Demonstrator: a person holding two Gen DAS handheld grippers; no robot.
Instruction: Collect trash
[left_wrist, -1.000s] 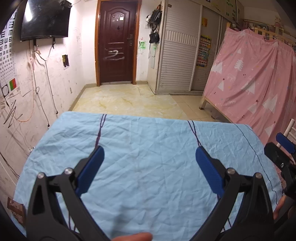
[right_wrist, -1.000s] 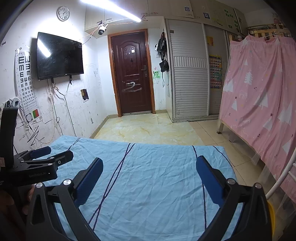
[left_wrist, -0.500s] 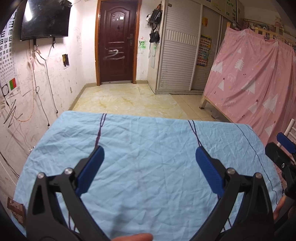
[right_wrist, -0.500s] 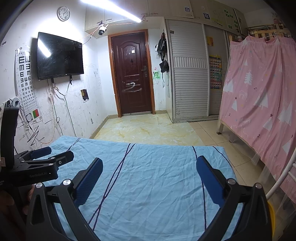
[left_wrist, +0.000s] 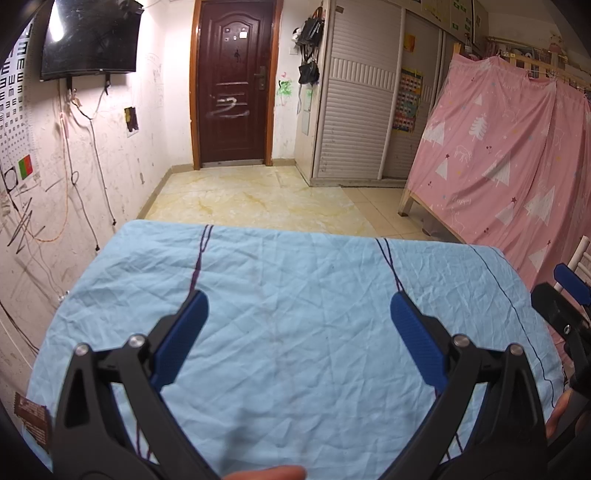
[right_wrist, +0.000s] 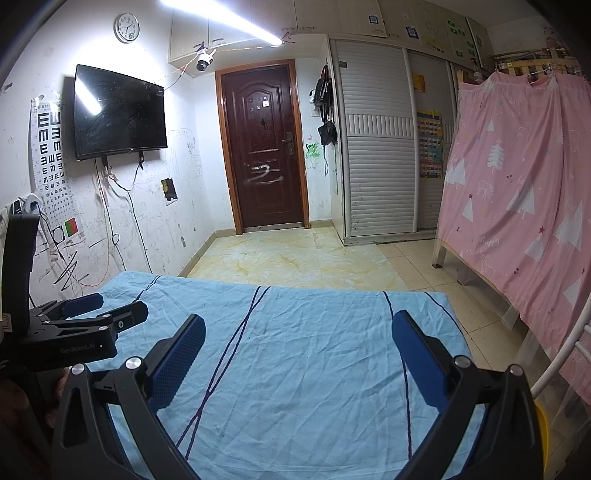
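Observation:
A brown snack wrapper lies at the near left edge of the light blue cloth in the left wrist view. My left gripper is open and empty above the cloth, right of the wrapper. My right gripper is open and empty above the same cloth. The left gripper also shows at the left of the right wrist view. The right gripper shows at the right edge of the left wrist view. No other trash shows on the cloth.
A scribbled white wall runs along the cloth's left side, with a TV. A pink curtain hangs at the right. A white rail and something yellow sit at the near right. Tiled floor lies beyond.

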